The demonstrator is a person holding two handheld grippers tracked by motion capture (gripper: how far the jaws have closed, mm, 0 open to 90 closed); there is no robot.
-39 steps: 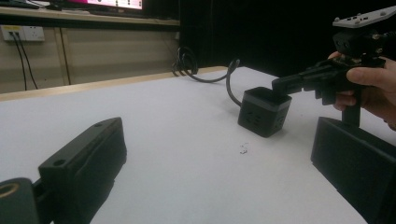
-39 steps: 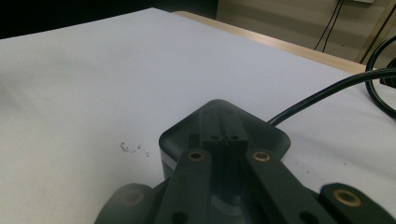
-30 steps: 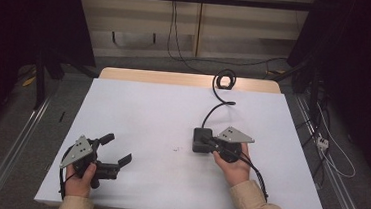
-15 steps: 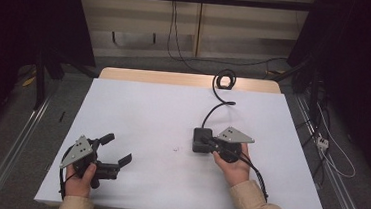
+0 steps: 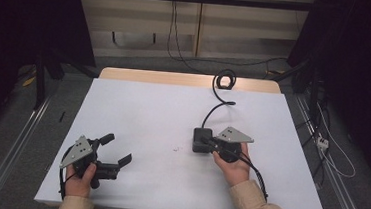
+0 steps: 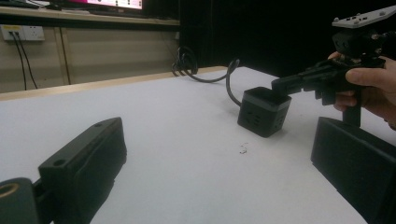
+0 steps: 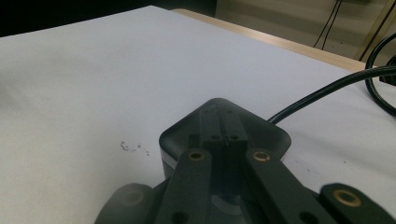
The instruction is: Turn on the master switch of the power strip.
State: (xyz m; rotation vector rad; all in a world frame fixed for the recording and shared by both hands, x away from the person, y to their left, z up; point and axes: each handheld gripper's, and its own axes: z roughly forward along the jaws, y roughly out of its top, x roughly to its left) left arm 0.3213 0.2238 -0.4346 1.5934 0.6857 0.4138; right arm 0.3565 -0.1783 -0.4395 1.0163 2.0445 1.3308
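Observation:
A black cube-shaped power block (image 5: 200, 137) sits right of the table's middle, and its black cable (image 5: 214, 108) runs to a coil at the far edge. My right gripper (image 5: 209, 142) is shut, its joined jaws lying over the block's top (image 7: 273, 135) with nothing between them. The left gripper view shows the block (image 6: 264, 111) with those shut jaws reaching over it from the right. My left gripper (image 5: 117, 149) rests at the front left, open and empty, far from the block.
The white table top (image 5: 148, 111) has a wooden strip along its far edge. A small white crumb (image 5: 176, 147) lies left of the block. The cable coil (image 5: 224, 81) sits at the back edge. Dark curtains and metal rails flank the table.

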